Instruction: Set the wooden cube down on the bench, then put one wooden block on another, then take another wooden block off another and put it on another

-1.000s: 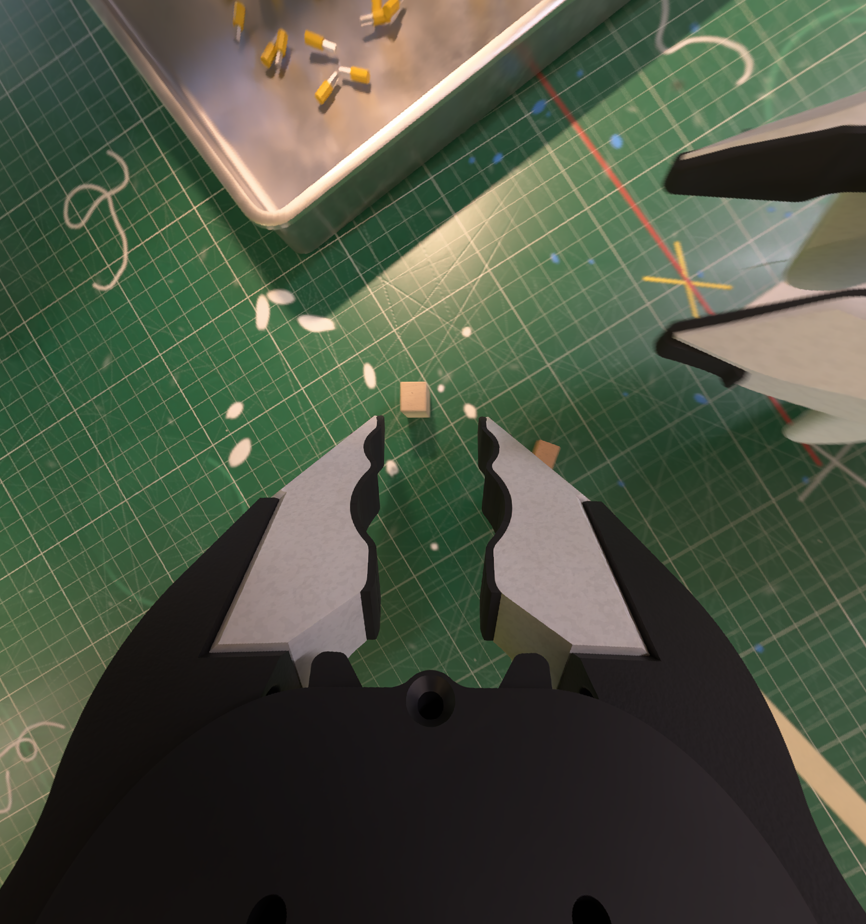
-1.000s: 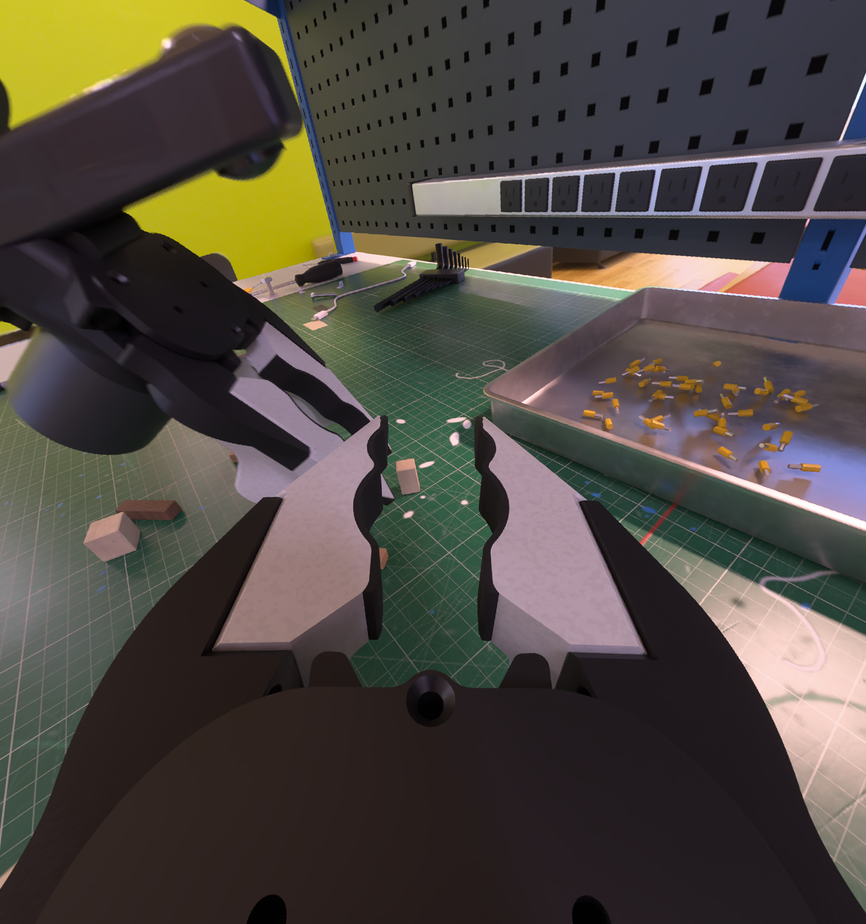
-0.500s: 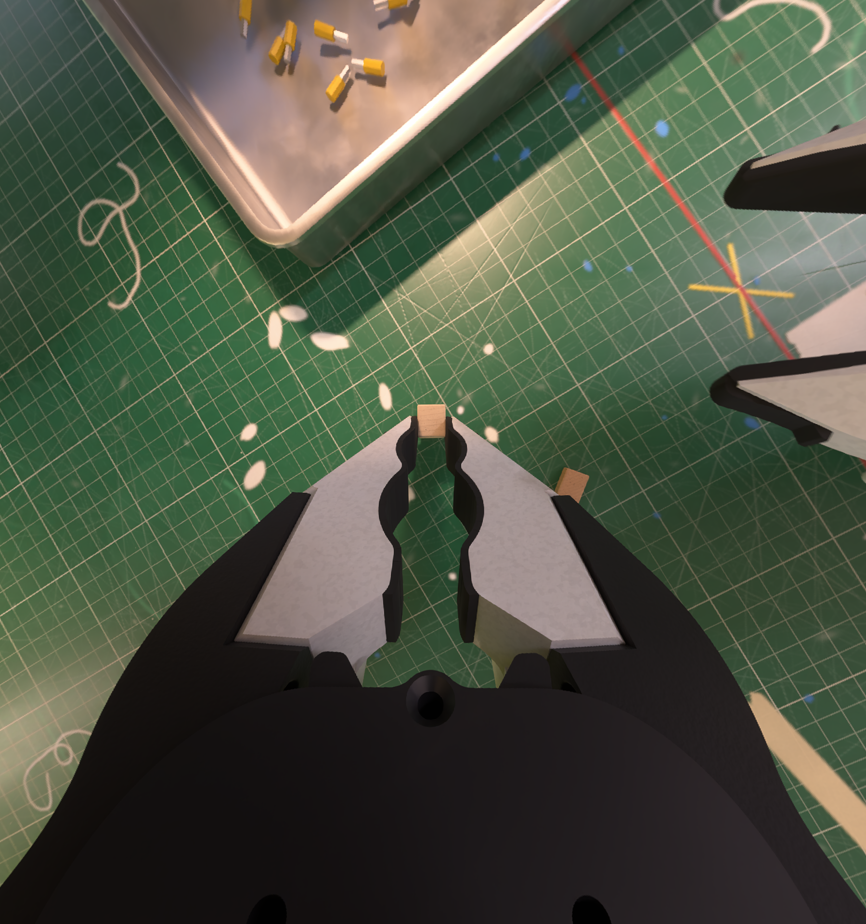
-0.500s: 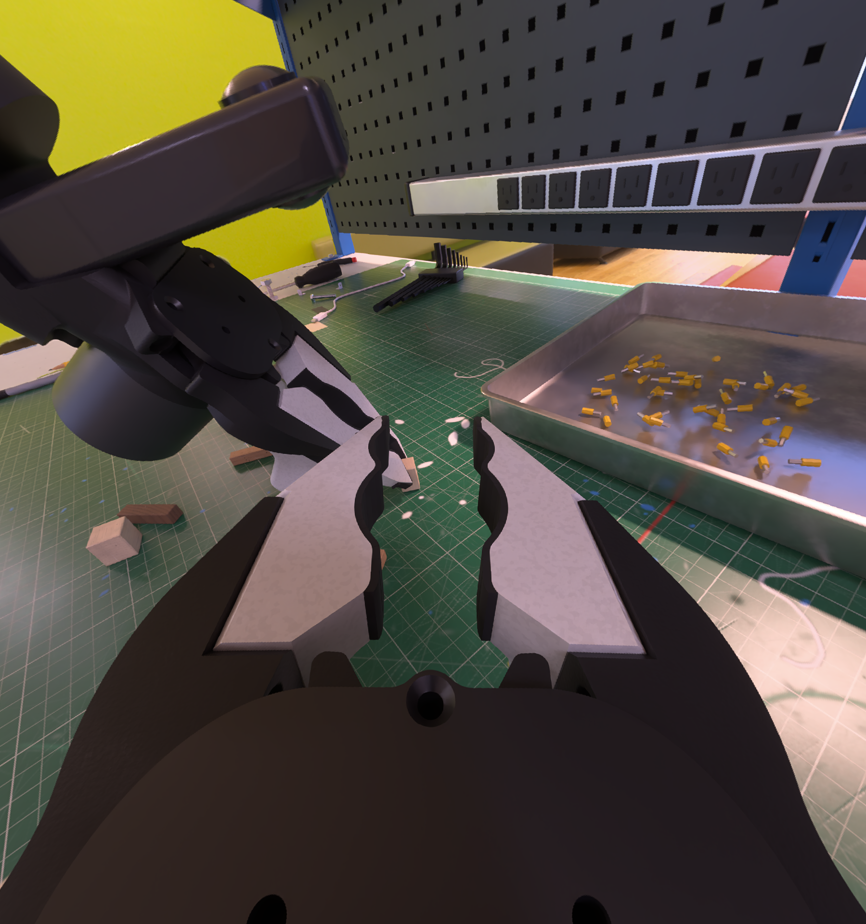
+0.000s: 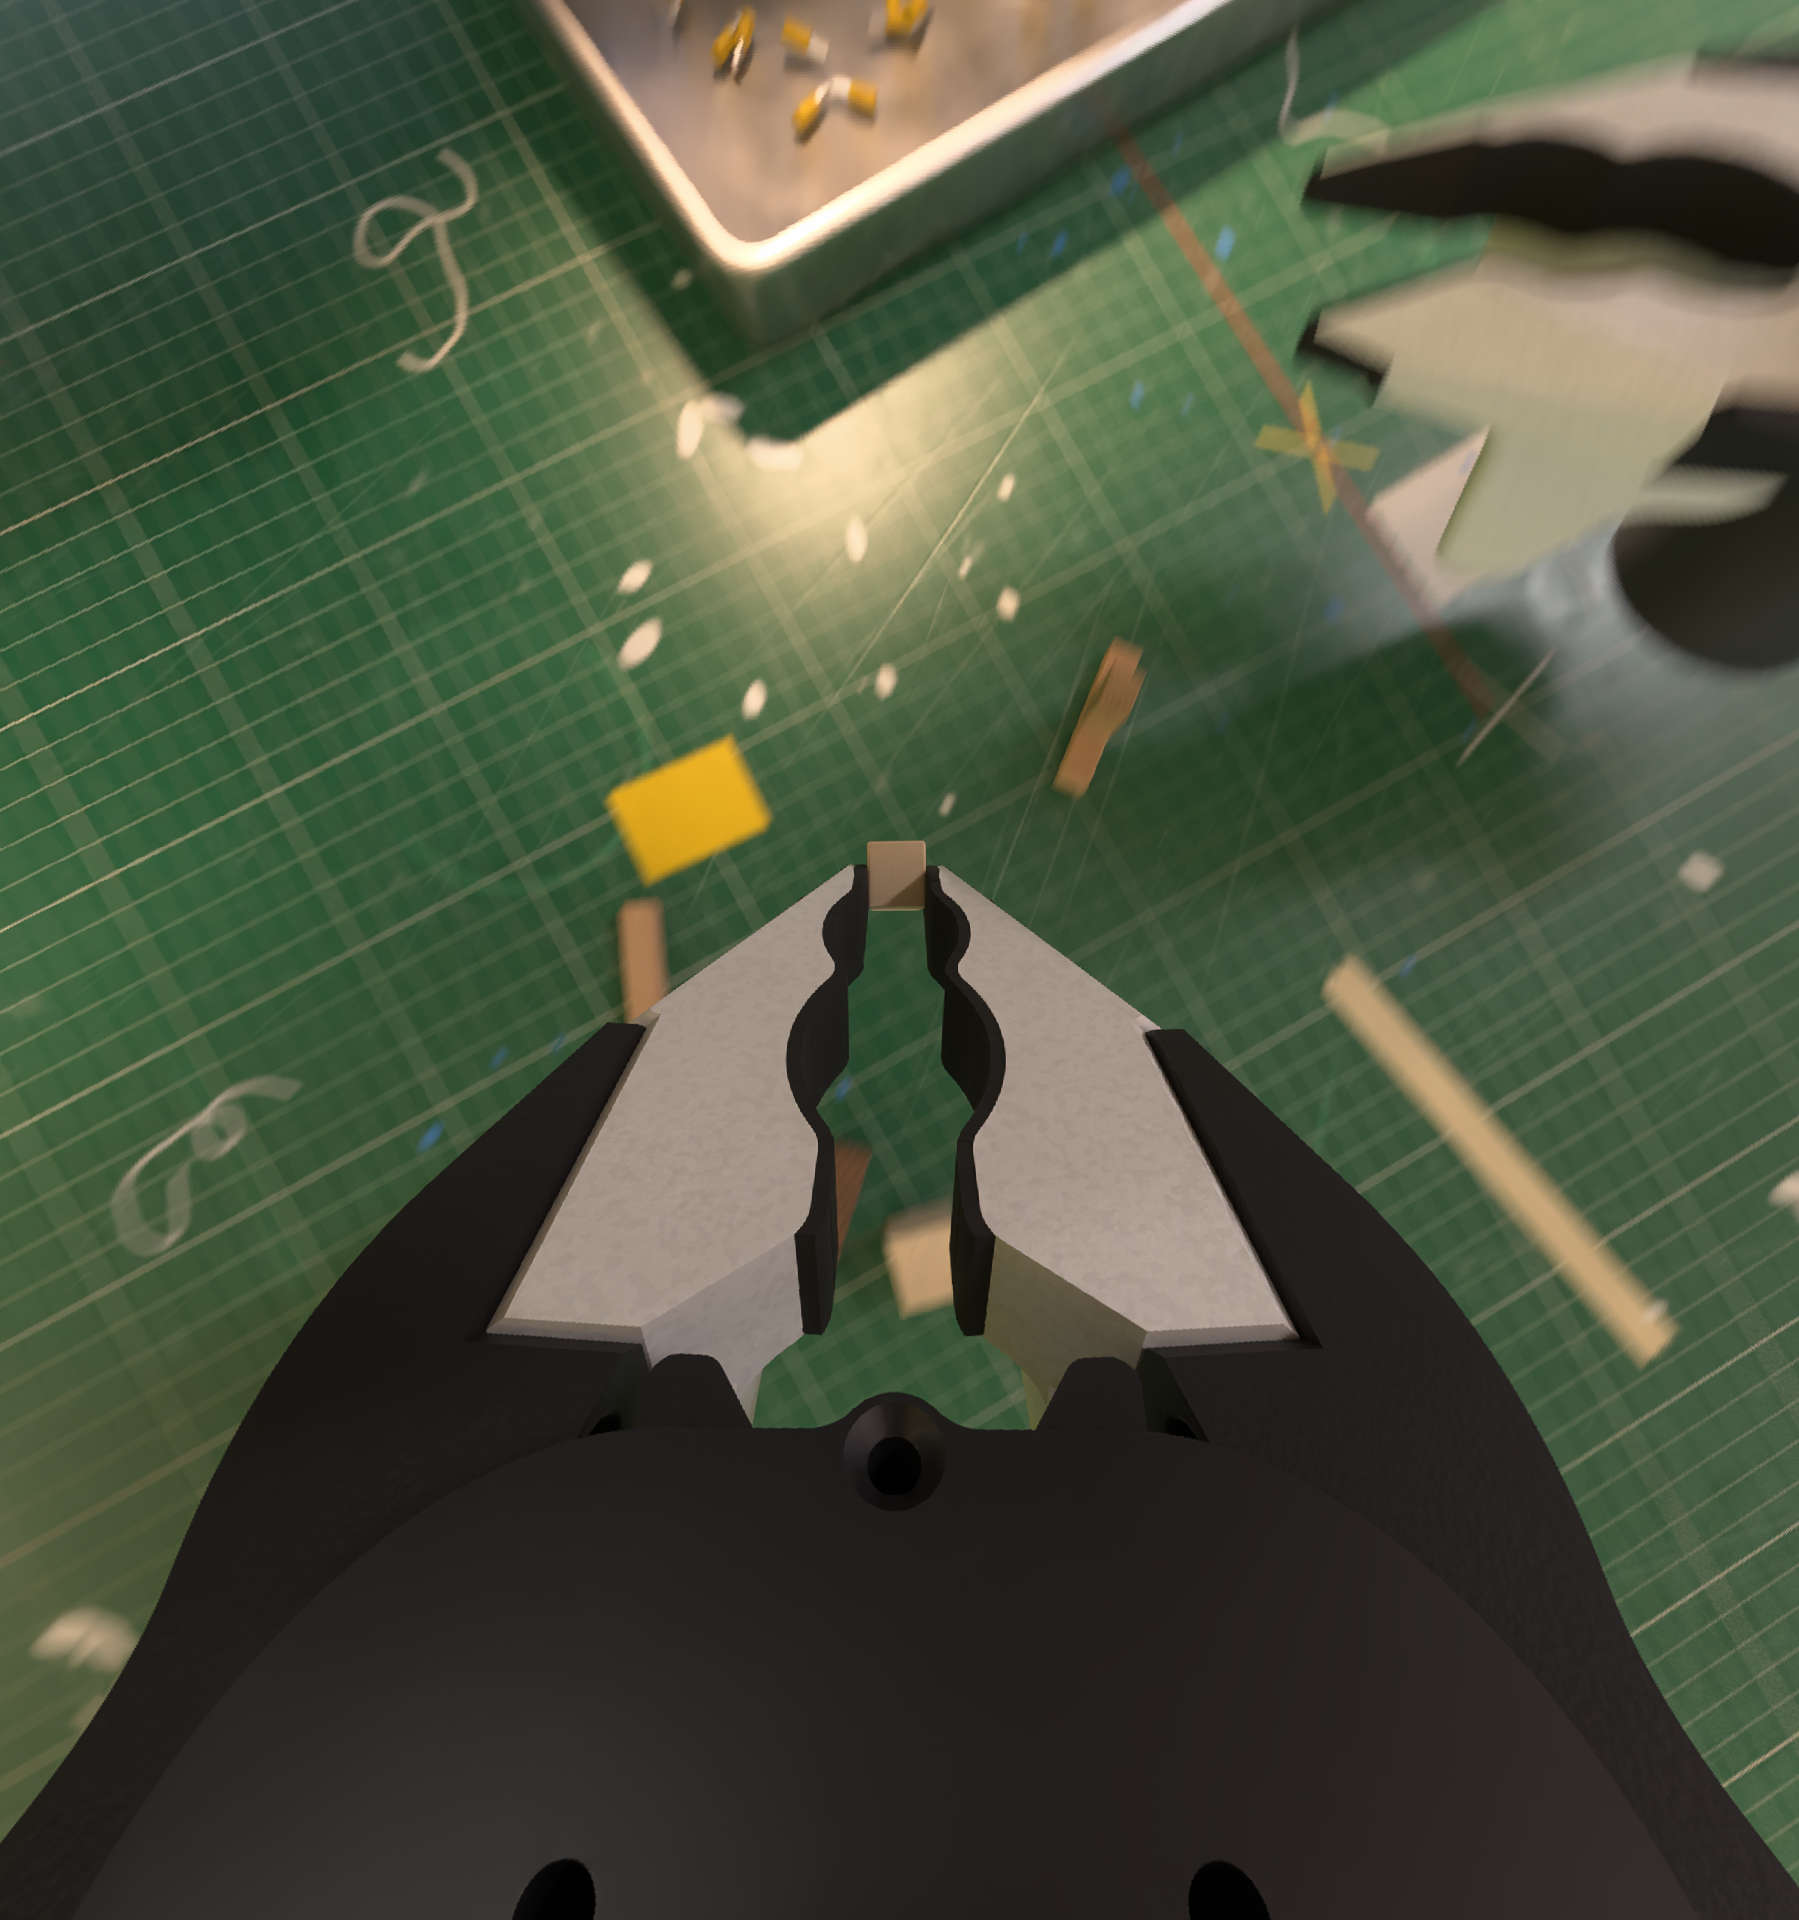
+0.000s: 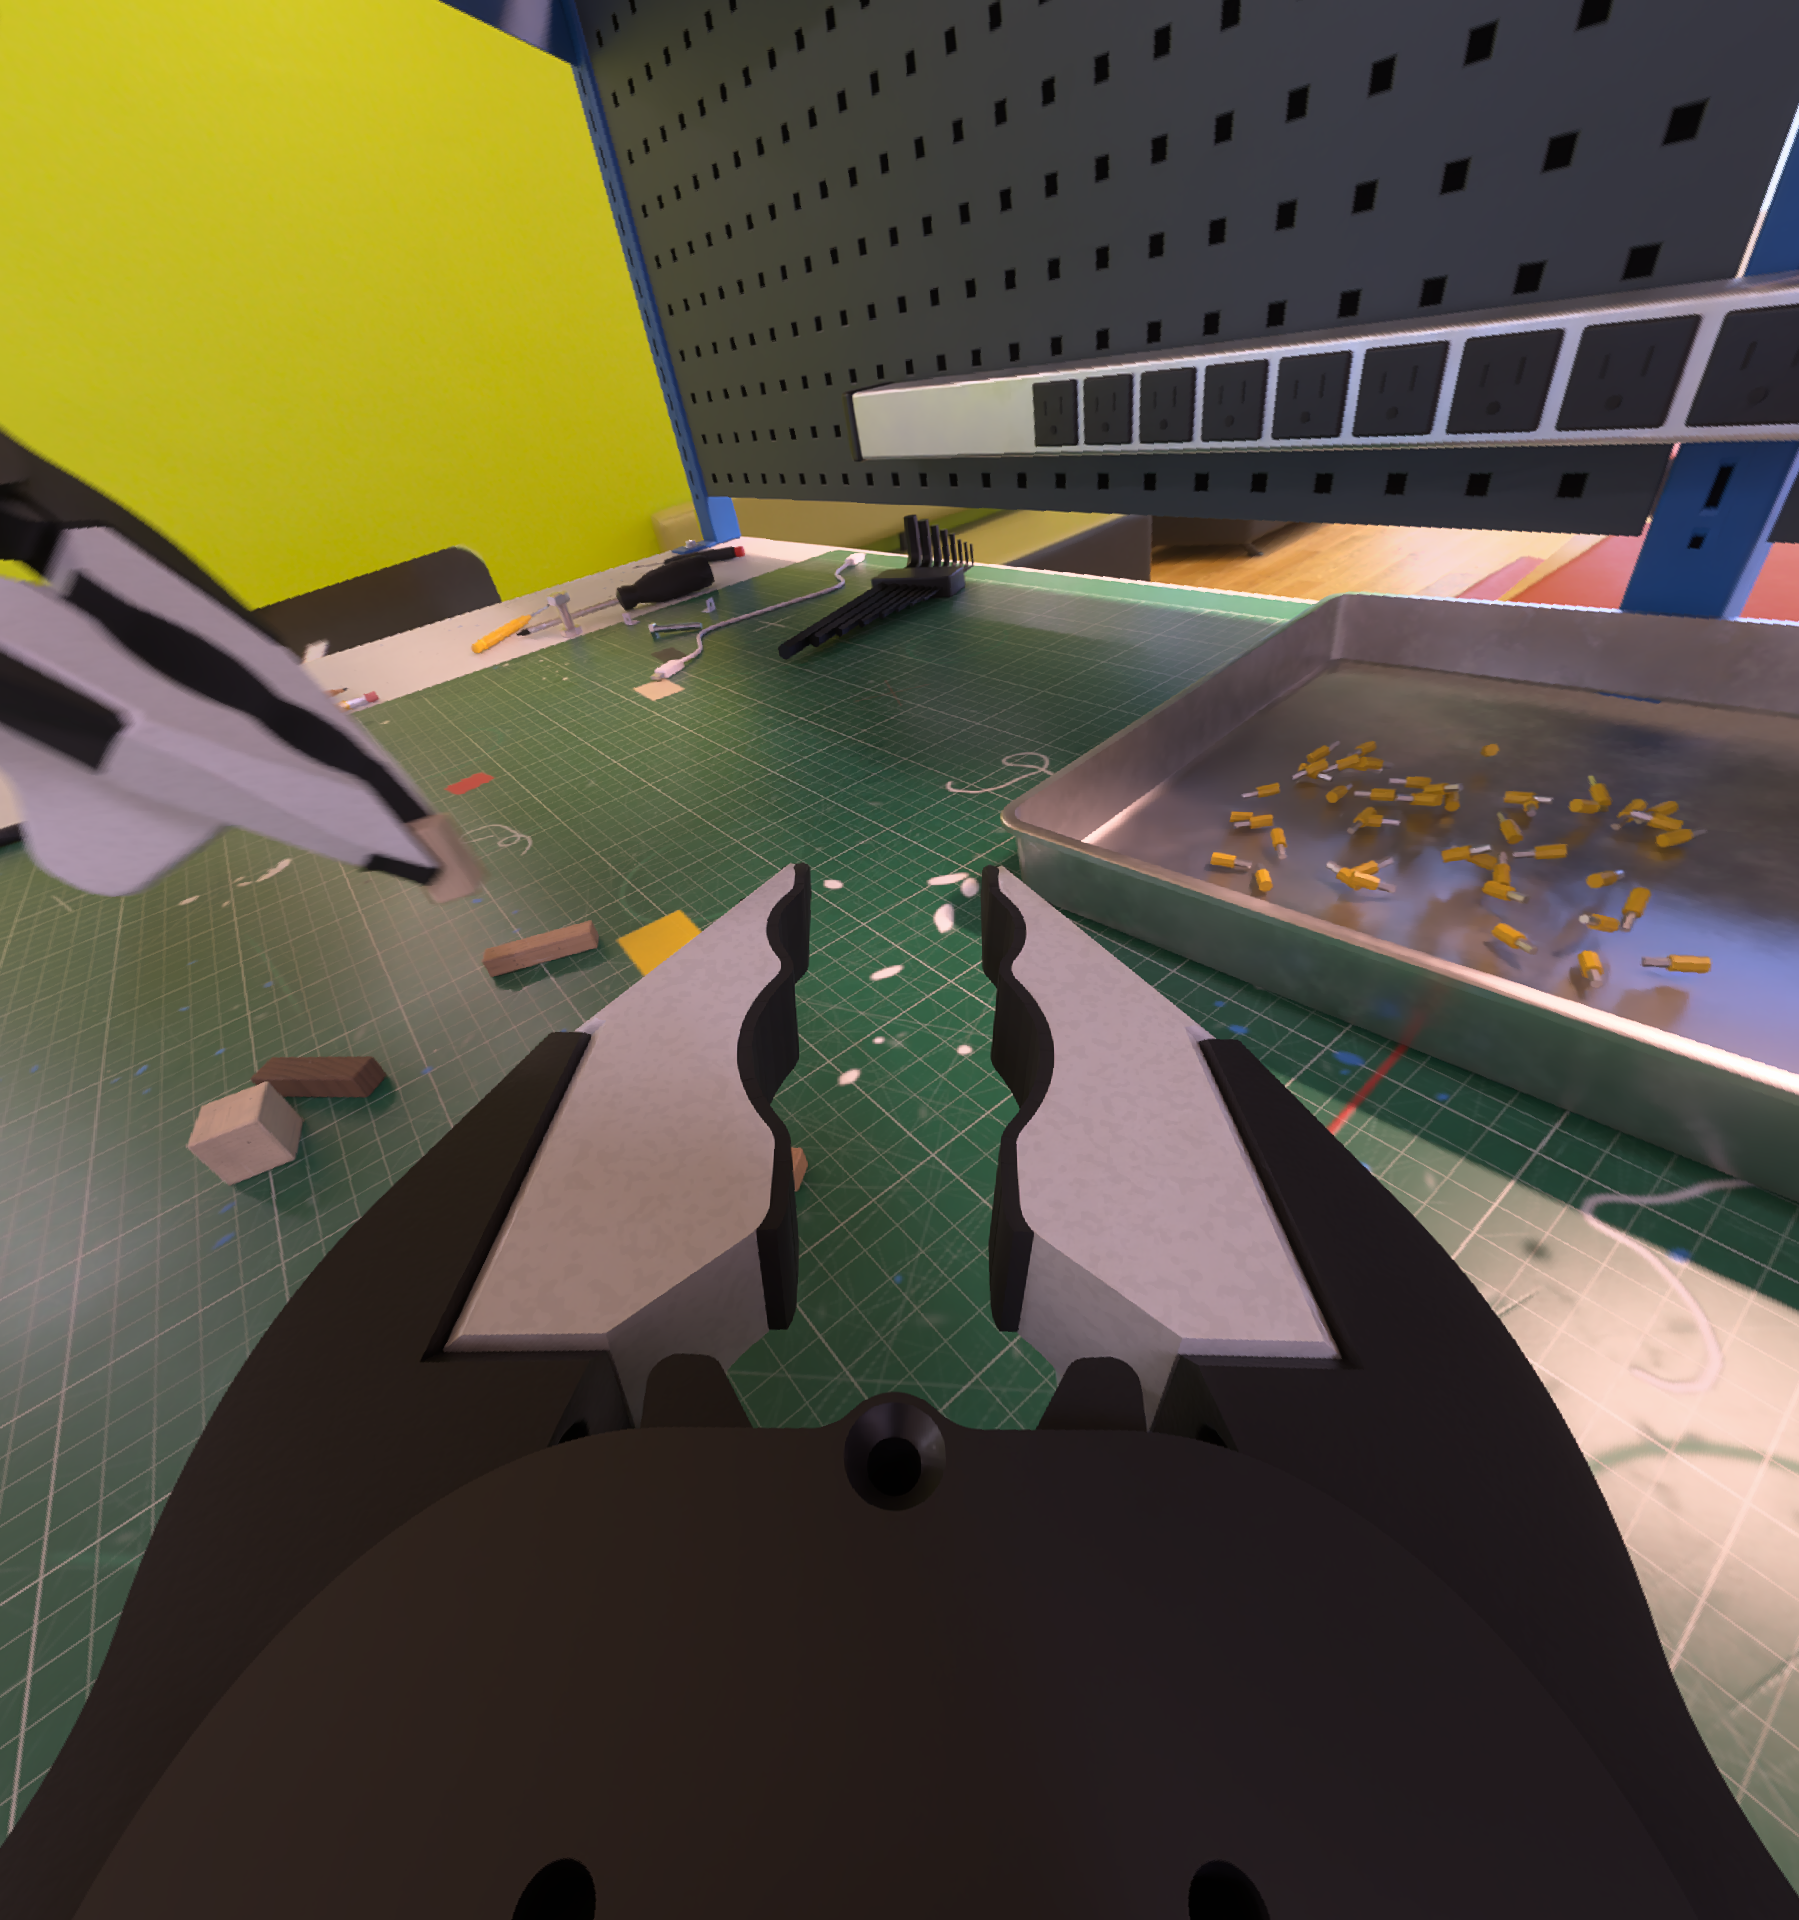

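Observation:
My left gripper [image 5: 895, 885] is shut on a small pale wooden cube [image 5: 895, 871] at its fingertips and holds it well above the green mat. In the right wrist view the left gripper [image 6: 419, 844] shows at the left with the cube [image 6: 453, 864] in the air. Below it lie a tan block [image 5: 1097, 717], a second tan block [image 5: 640, 956], a larger pale cube [image 5: 921, 1262] and a dark brown block [image 5: 851, 1184]. My right gripper [image 6: 890, 894] is open and empty, low over the mat. It sees a tan block [image 6: 542, 948], the dark brown block [image 6: 318, 1075] and the pale cube [image 6: 246, 1130].
A metal tray [image 6: 1290, 977] with several yellow ferrules stands at the right; its corner [image 5: 770, 281] shows from above. A yellow patch [image 5: 687, 805] and a long pale strip [image 5: 1487, 1153] lie on the mat. Tools lie at the bench's back edge [image 6: 874, 603]. A pegboard stands behind.
My left gripper closed on the small wooden cube and lifted it high off the mat, moving away from the right gripper. The right gripper stayed open and nearly still.

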Action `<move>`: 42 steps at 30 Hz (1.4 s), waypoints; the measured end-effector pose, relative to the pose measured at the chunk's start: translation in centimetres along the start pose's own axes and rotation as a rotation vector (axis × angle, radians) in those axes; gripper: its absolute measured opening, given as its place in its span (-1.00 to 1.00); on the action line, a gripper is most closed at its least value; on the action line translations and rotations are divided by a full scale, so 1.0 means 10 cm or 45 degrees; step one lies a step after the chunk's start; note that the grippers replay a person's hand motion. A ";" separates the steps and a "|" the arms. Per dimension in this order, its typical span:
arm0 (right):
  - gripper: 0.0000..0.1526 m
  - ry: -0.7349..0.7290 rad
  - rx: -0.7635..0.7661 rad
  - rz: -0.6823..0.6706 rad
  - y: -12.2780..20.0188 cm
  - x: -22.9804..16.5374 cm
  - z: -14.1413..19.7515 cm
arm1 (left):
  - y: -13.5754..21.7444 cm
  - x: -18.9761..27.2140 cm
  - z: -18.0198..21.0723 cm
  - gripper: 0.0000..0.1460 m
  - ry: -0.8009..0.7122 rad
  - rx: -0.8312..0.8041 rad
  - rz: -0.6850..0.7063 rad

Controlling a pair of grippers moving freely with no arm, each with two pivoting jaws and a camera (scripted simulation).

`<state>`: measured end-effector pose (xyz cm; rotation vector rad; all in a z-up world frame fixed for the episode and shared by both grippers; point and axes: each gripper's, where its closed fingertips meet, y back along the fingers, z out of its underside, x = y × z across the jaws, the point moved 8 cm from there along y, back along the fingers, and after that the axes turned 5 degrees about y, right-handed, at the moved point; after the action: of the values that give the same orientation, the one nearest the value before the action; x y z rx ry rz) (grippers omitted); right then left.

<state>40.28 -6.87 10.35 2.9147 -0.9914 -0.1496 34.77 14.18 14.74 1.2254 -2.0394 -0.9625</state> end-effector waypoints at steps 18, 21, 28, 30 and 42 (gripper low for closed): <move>-0.57 0.052 -0.012 -0.043 -0.03 -0.10 0.02 | 0.02 -0.32 0.85 -0.86 -0.404 -0.261 0.063; -0.57 0.051 -0.013 -0.043 -0.03 -0.10 0.02 | 0.06 -0.27 0.79 -0.51 -0.339 -0.197 0.123; -0.57 0.029 -0.007 -0.033 -0.02 -0.06 0.01 | -0.09 0.11 0.40 -0.29 -0.396 -0.079 0.153; -0.57 0.022 -0.003 -0.024 -0.01 -0.04 0.01 | -0.26 0.28 0.31 -0.33 -0.469 -0.073 0.155; -0.57 0.001 0.007 -0.008 0.00 0.02 0.00 | -0.85 0.52 -0.11 -0.45 -0.522 0.005 0.176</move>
<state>40.39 -6.99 10.36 2.9231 -0.9842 -0.1460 37.61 6.41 9.11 0.9282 -2.4015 -1.2196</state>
